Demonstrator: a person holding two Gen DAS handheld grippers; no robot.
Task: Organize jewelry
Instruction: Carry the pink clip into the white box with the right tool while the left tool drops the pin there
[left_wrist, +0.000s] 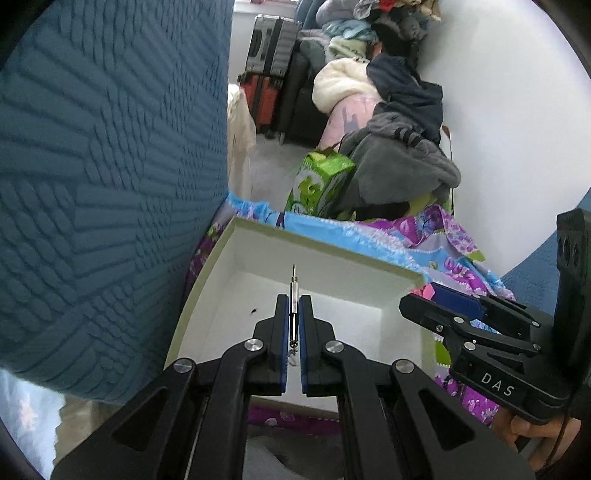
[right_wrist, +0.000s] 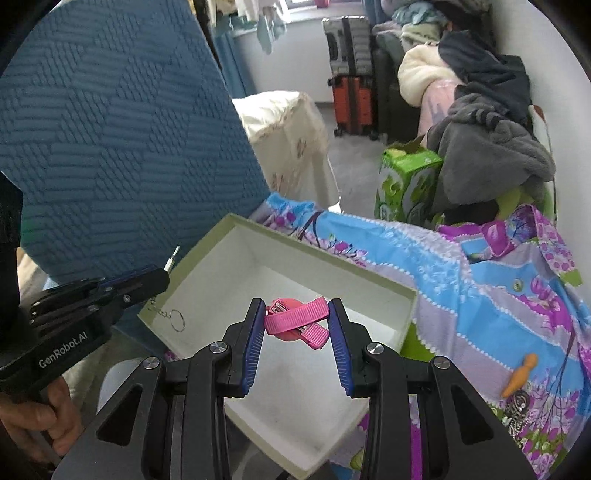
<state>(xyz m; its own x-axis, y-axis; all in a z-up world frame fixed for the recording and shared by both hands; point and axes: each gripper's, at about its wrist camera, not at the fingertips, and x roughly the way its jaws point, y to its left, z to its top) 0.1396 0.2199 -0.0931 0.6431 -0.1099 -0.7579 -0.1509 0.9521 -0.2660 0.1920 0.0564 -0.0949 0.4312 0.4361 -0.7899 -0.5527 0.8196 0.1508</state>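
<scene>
An open white box with a pale green rim (left_wrist: 332, 254) lies on a flowered bedsheet (right_wrist: 480, 280). My left gripper (left_wrist: 294, 300) is shut on a thin silver pin-like keychain (left_wrist: 293, 288) held over the box. Its chain and ring (right_wrist: 177, 319) dangle below the left gripper (right_wrist: 162, 275) by the box's left rim (right_wrist: 207, 243). My right gripper (right_wrist: 297, 314) is shut on a pink ribbon hair clip (right_wrist: 295, 318) above the inside of the box. In the left wrist view the right gripper (left_wrist: 424, 293) sits at the box's right corner. An orange bead pendant (right_wrist: 521, 374) and a metal trinket (right_wrist: 517, 406) lie on the sheet.
A blue textured cushion (left_wrist: 110, 184) stands close on the left, against the box. Behind the bed are a green carton (left_wrist: 321, 184), a pile of clothes (left_wrist: 399, 155) and suitcases (left_wrist: 269, 74). A hand (right_wrist: 40, 417) holds the left gripper's handle.
</scene>
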